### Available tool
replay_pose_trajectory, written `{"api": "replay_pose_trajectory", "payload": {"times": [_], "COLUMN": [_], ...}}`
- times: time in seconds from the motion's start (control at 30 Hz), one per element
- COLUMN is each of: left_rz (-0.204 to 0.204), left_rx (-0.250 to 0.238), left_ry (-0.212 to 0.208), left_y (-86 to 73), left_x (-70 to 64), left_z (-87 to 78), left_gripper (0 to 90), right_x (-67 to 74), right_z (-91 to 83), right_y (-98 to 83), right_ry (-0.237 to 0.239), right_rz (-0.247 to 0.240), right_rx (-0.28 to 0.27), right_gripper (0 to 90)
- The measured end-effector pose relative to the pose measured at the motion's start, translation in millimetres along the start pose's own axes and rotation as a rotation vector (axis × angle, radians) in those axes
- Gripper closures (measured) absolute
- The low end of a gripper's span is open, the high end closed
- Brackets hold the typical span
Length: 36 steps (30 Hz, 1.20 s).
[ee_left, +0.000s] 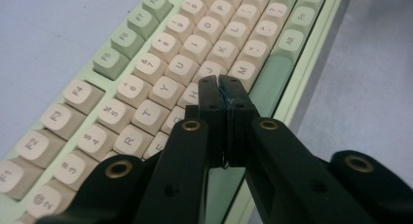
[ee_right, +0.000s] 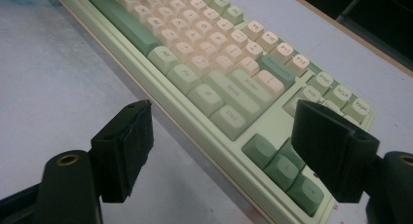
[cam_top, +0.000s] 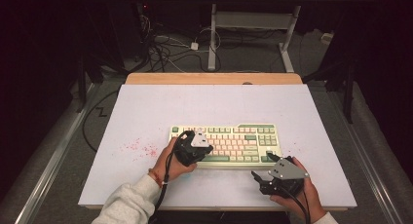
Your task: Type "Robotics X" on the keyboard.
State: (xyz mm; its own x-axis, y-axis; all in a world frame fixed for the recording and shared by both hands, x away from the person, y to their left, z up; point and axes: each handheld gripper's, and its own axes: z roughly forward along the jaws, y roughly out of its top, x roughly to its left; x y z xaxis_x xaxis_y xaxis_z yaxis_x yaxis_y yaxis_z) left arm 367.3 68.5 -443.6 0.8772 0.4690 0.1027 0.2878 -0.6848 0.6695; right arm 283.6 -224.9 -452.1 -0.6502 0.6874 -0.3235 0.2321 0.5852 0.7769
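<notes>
Keyboard: the green and cream keyboard [cam_top: 229,142] lies in the lower middle of the high view, on the white table [cam_top: 146,112].
Left gripper: the left gripper [ee_left: 224,85] has its jaws pressed together with nothing between them, tips over the H and N keys.
Right gripper: the right gripper [ee_right: 221,136] has its jaws wide apart, holding nothing, near the keyboard's lower right corner.

The keyboard [cam_top: 225,145] has a pale green case with cream letter keys and darker green modifier keys and space bar [ee_left: 269,83]. The table mat [cam_top: 146,112] is light grey-lilac, with red speckles [cam_top: 139,148] at the keyboard's 9 o'clock. Both grippers' jaws are black.
</notes>
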Motion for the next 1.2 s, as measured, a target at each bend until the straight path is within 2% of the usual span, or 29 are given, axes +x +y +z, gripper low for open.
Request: {"api": "replay_pose_trajectory", "payload": {"times": [0.23, 0.33, 0.43, 0.53, 0.67, 0.87, 1.03, 1.2], "left_rz": [0.005, -0.005, 0.010, 0.029, 0.048, 0.045, 0.046, 0.050], "left_rx": [0.036, 0.036, 0.061, 0.059, 0.016, -0.021, -0.040, -0.086], "left_ry": [0.008, 0.012, 0.018, 0.031, 0.052, 0.063, 0.112, 0.139], "left_y": [0.9, 0.2, -1.0, 0.0, 1.5, 1.0, -1.5, -6.4], "left_x": [-0.4, 0.6, 0.5, -2.9, -4.8, -2.9, -2.0, 0.0], "left_z": [6.3, 7.5, 10.0, 9.2, -0.8, -11.2, -19.0, -28.3], "left_gripper": [84.2, 83.8, 86.8, 86.9, 86.3, 83.3, 75.2, 64.7], "right_x": [0.8, 1.6, 2.7, 4.2, 3.1, 1.5, 1.4, 0.5], "right_z": [0.7, 1.2, 1.2, 1.0, 0.4, -0.6, -0.6, -0.2], "right_y": [0.2, 0.7, 1.7, 2.4, 2.1, 1.8, 1.6, 1.3], "right_ry": [0.000, 0.002, 0.005, 0.004, 0.001, -0.003, -0.003, -0.008], "right_rz": [-0.008, -0.014, -0.021, -0.026, -0.025, -0.021, -0.023, -0.019], "right_rx": [0.004, 0.008, 0.007, 0.008, 0.008, 0.005, 0.007, 0.009], "right_gripper": [23.7, 23.7, 24.1, 24.2, 24.2, 24.4, 24.6, 24.7]}}
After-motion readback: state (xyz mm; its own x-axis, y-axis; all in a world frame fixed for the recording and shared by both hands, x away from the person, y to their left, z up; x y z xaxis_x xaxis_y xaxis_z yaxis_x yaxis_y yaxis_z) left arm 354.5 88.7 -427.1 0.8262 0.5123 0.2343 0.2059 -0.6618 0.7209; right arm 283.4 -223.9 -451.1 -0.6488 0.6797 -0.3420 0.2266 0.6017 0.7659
